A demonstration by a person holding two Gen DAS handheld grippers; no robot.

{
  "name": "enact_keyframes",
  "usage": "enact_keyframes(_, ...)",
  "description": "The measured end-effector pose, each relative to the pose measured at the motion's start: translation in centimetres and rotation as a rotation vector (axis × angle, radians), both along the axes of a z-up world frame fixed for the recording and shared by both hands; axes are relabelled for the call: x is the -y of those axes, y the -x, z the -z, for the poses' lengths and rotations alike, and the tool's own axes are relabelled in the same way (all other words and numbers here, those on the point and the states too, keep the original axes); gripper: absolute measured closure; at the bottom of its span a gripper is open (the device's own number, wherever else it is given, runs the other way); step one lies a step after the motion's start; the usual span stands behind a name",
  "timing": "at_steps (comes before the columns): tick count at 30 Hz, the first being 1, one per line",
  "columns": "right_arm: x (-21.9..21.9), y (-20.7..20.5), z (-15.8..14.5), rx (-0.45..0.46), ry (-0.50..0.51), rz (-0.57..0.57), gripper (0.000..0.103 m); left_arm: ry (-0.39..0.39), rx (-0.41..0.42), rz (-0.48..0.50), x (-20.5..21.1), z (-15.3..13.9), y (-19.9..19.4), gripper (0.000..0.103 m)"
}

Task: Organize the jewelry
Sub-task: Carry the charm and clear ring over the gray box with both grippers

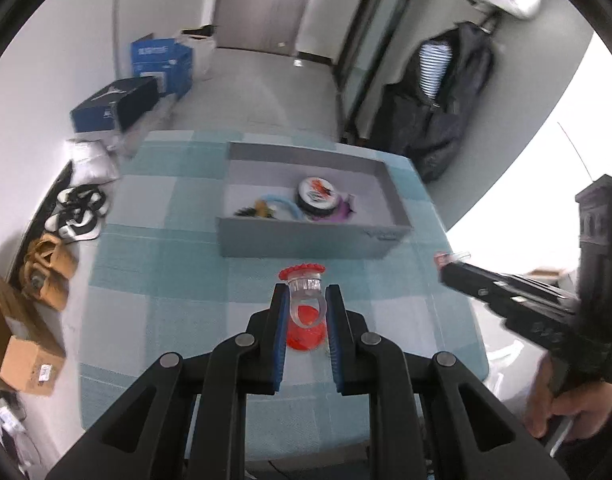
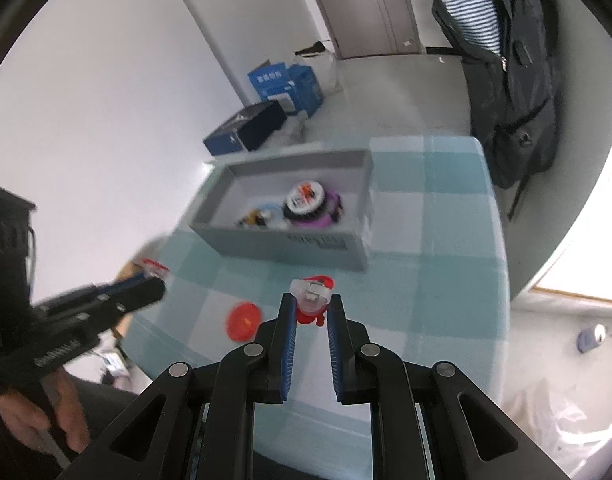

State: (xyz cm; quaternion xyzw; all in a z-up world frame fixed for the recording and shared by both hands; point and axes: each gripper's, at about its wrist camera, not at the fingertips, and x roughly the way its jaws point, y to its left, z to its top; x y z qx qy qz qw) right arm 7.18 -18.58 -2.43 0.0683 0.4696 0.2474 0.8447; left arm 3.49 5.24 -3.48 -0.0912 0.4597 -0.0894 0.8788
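Observation:
My left gripper (image 1: pixel 306 300) is shut on a clear plastic ring with a red scalloped top (image 1: pixel 304 280), held above the teal checked tablecloth (image 1: pixel 166 240). A red disc (image 1: pixel 304 334) lies on the cloth beneath it. My right gripper (image 2: pixel 311 302) is shut on another clear ring with a red charm (image 2: pixel 311 296). Each gripper shows in the other's view: the right gripper (image 1: pixel 451 262) at the right, the left gripper (image 2: pixel 156 274) at the left, near the red disc (image 2: pixel 244 320). Behind both stands the grey open box (image 1: pixel 298 242) (image 2: pixel 282 244), which holds a round black tin (image 1: pixel 317 196) and small trinkets.
The table edge runs close on the left, with shoes (image 1: pixel 78 212) and cardboard boxes (image 1: pixel 22 344) on the floor below. Blue boxes (image 1: pixel 158 60) stand by the far wall. A dark jacket (image 1: pixel 449 96) hangs at the back right. A hand (image 1: pixel 561 412) grips the right tool.

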Motion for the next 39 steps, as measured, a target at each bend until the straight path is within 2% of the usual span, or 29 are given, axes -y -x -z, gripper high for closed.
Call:
enact_keyframes(3,-0.2,-1.8,-1.0,-0.035,-0.072,0.014,0.089,-0.014,0.014,-0.015,-0.5,-1.0,-0.9,0.090)
enact_keyframes(6,-0.7,-3.2,-2.7,-0.010,-0.101,0.014,0.089,0.008,0.018,-0.019,-0.9,-2.0,-2.0,0.090)
enact_keyframes(12,-2.9,-5.4,-5.9,0.065,-0.072,-0.072,0.089,0.070,0.001,-0.026,-1.4,-3.0,-4.7,0.090)
enact_keyframes(16,-4.4,-6.9,-6.5,0.089,-0.033,-0.118,0.089,0.107,-0.020,-0.014,-1.4,-3.1,-7.0,0.090)
enact_keyframes(22,-4.7,-9.4,-4.8,0.070,-0.051,-0.125,0.089,0.139,-0.070,0.050,-1.1,-1.3,-10.0,0.090)
enact_keyframes(25,-5.0,-10.4,-3.4,0.031,-0.037,-0.137,0.089,0.139,-0.095,0.079,-0.8,-0.2,-11.1,0.090)
enact_keyframes(28,-5.2,-11.1,-2.3,-0.004,-0.030,-0.149,0.089,0.194,-0.138,0.101,-0.7,0.4,-12.4,0.090)
enact_keyframes(33,-6.1,-12.0,-0.9,-0.039,-0.005,-0.168,0.089,0.177,-0.154,0.119,-0.5,1.0,-13.5,0.090)
enact_keyframes(39,-6.5,-12.9,0.1,-0.073,0.000,-0.166,0.089,0.207,-0.202,0.106,-0.6,2.4,-14.6,0.090)
